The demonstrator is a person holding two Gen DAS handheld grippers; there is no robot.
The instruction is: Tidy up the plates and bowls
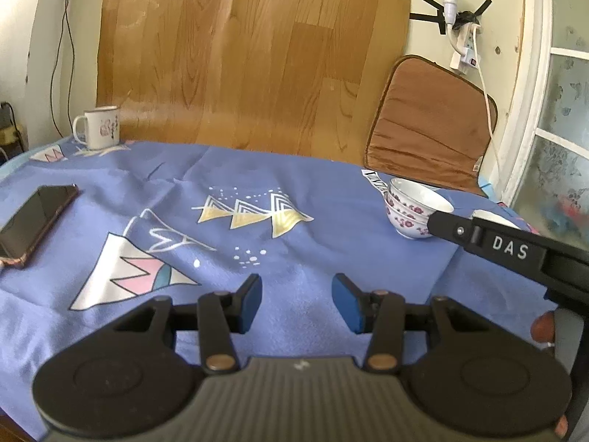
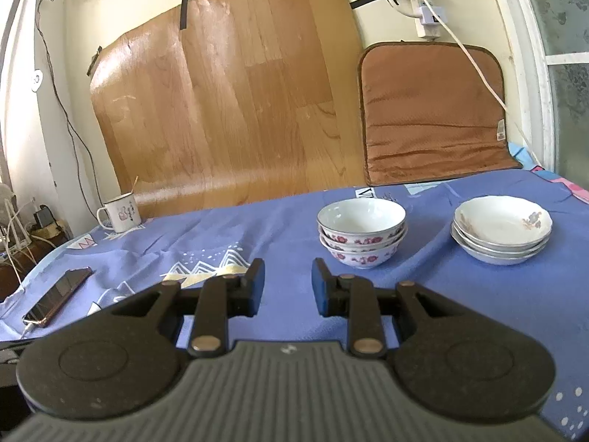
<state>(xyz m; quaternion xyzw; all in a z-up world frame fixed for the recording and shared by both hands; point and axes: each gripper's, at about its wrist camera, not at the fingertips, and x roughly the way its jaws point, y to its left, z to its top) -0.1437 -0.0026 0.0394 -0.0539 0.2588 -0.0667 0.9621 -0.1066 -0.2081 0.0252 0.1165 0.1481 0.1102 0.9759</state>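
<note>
A stack of white bowls with red flowers (image 2: 362, 237) stands on the blue tablecloth, and a stack of shallow white plates (image 2: 502, 234) sits to its right. My right gripper (image 2: 288, 287) hovers just in front of the bowls, a little to their left, open with nothing between its blue pads. In the left wrist view the same bowls (image 1: 408, 213) stand at the far right, partly covered by the right gripper's black body (image 1: 508, 248). A sliver of the plates (image 1: 493, 217) shows behind that body. My left gripper (image 1: 296, 302) is open over bare cloth, holding nothing.
An enamel mug (image 2: 119, 213) stands at the back left of the table. A phone (image 2: 60, 294) on a cable lies near the left edge. A brown cushion (image 2: 434, 110) and a wood-pattern sheet (image 2: 228, 92) lean on the back wall. A white cable (image 2: 475, 62) hangs at the right.
</note>
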